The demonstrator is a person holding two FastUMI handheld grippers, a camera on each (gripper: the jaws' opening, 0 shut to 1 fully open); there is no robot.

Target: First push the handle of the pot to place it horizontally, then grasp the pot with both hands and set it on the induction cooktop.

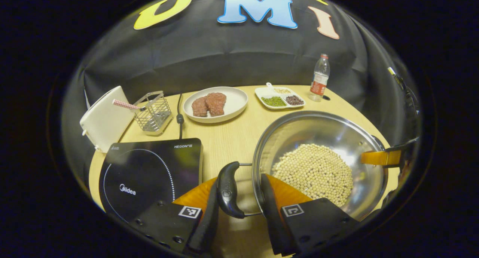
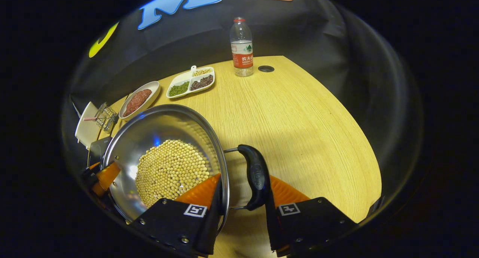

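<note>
A steel pot (image 1: 318, 132) holding pale beans (image 1: 314, 172) stands on the wooden table, just right of the black induction cooktop (image 1: 149, 172). My left gripper (image 1: 239, 181) straddles the pot's black left handle (image 1: 228, 190): one finger lies against the handle's outer side, the other just inside the rim. My right gripper (image 2: 245, 183) holds the opposite black handle (image 2: 256, 175) the same way, with the pot (image 2: 161, 123) to its left. Each gripper also shows across the pot in the other's view, the right gripper (image 1: 381, 157) and the left gripper (image 2: 104, 177).
Behind the pot are a plate of meat (image 1: 217, 103), a divided dish of beans (image 1: 280, 98) and a water bottle (image 1: 320, 78). A wire rack (image 1: 153, 112) and a white board (image 1: 106, 117) stand behind the cooktop. A cable (image 1: 180, 116) runs to it.
</note>
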